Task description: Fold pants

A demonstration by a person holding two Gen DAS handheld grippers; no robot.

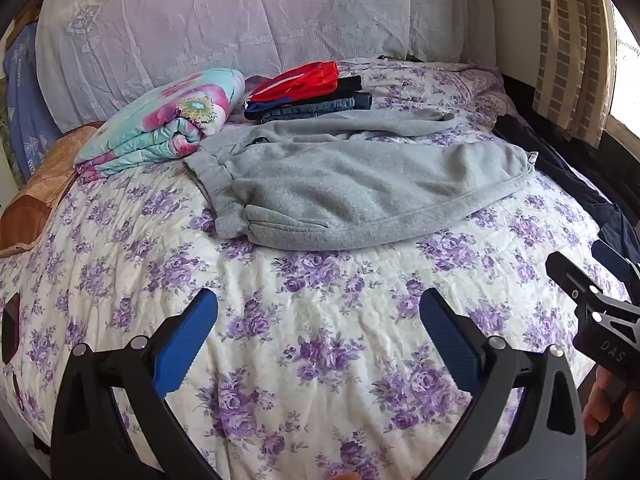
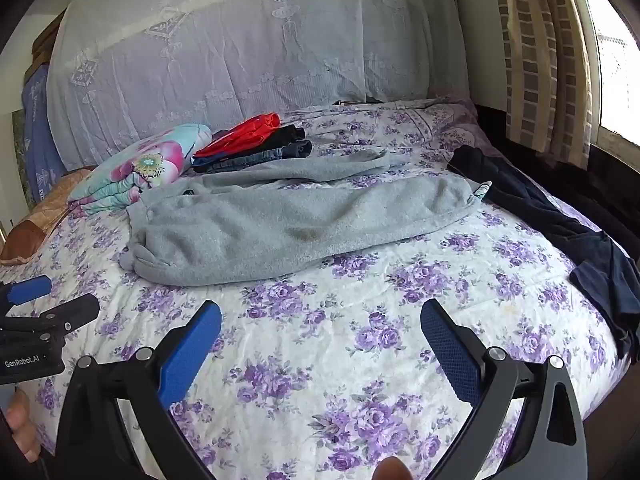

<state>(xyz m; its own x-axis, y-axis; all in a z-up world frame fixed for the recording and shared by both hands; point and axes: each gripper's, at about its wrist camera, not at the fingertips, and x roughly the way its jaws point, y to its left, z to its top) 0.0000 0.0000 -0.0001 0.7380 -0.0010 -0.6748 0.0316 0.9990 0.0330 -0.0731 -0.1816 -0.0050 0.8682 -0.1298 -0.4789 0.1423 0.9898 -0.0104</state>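
Observation:
Grey fleece pants [image 1: 352, 188] lie across the bed, folded leg on leg, waistband to the left, cuffs to the right; they also show in the right wrist view [image 2: 296, 220]. My left gripper [image 1: 318, 316] is open and empty, hovering over the floral bedspread [image 1: 320, 360] in front of the pants. My right gripper [image 2: 320, 320] is open and empty too, likewise short of the pants. Each gripper shows at the edge of the other's view.
A stack of folded clothes, red on top [image 1: 308, 88], and a folded floral quilt [image 1: 160, 120] lie behind the pants. A dark garment [image 2: 560, 232] lies at the right bed edge. A lace-covered headboard [image 1: 240, 20] stands behind; a curtain [image 2: 540, 60] hangs at right.

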